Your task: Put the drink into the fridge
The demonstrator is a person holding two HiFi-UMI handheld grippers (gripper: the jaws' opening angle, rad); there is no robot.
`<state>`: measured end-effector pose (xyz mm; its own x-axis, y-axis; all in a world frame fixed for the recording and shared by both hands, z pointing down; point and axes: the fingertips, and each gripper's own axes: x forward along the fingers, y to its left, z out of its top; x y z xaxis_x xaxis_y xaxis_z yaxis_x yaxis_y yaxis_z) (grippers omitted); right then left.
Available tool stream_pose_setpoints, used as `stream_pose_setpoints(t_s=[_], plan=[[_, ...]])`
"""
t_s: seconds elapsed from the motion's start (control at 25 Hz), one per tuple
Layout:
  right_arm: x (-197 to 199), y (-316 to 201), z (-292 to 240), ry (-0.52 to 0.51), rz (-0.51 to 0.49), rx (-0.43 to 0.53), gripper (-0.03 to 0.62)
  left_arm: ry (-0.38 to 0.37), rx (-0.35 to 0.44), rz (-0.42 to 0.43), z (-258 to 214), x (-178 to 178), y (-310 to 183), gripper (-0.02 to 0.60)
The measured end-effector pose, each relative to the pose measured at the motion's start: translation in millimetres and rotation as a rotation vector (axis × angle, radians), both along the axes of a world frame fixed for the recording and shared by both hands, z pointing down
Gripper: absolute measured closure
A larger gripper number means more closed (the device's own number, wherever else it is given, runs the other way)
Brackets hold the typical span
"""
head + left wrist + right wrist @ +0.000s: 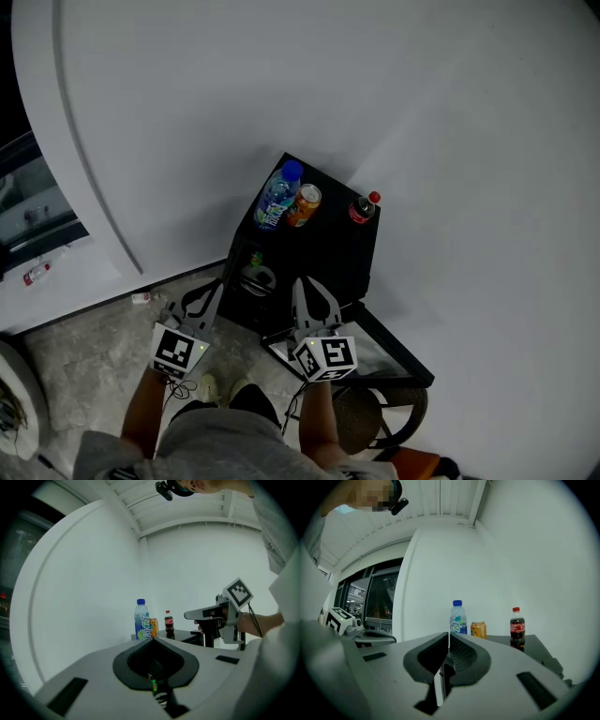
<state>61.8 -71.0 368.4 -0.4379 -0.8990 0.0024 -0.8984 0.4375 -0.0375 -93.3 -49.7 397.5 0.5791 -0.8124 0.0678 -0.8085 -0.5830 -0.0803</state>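
Atop fridge (330,236): two bottles (278,197), one can (304,204).

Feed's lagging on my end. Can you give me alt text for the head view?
Seen from above, three drinks stand on a small black fridge against a white wall: a blue-capped bottle, an orange can and a red-capped cola bottle. The person holds the left gripper and right gripper, both shut and empty, in front of it. Its glass door appears swung open.

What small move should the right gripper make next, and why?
Probably open the right gripper and ease it toward the cola bottle. Its jaws are shut with nothing between them, and the bottle stands untouched on top of the black fridge, toward that gripper's side.
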Motion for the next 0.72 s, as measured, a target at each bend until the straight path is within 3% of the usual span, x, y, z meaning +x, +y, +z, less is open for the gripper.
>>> stream_pose_setpoints(t_s=[0.4, 0.72], plan=[[1, -61, -62, -0.058, -0.064, 0.053, 0.563, 0.011, 0.011, -0.058, -8, -17, -46, 0.577], [-18, -117, -94, 0.005, -0.14, 0.122, 0.56, 0.003, 0.018, -0.132, -14, -22, -90, 0.577]])
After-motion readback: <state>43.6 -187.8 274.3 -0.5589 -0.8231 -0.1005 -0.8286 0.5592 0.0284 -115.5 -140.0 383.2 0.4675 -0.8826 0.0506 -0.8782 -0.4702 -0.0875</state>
